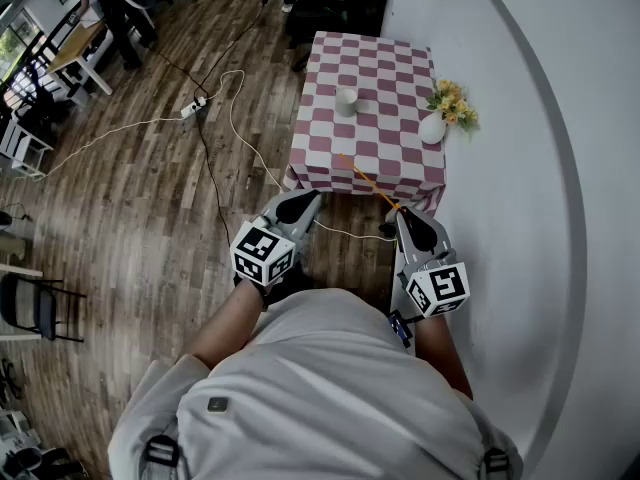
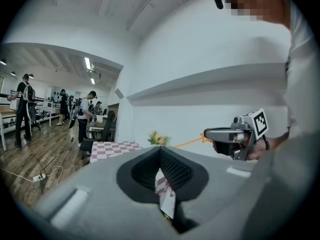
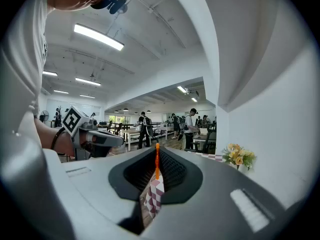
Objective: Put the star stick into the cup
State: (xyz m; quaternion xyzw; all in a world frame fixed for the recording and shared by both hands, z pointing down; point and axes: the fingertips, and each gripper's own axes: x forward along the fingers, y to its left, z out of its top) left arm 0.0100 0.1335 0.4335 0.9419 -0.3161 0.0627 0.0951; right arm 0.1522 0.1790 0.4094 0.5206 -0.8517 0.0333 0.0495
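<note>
The star stick is a thin orange rod, and my right gripper is shut on its near end. The rod slants up and left over the near edge of the checkered table. In the right gripper view the stick stands up between the closed pads. The left gripper view shows the stick poking out of the right gripper. A white cup stands upright near the middle of the table. My left gripper is shut and holds nothing, short of the table's near edge.
A white vase of yellow flowers stands at the table's right side by the curved white wall. A white cable and a power strip lie on the wood floor to the left. Desks, chairs and people are at the far left.
</note>
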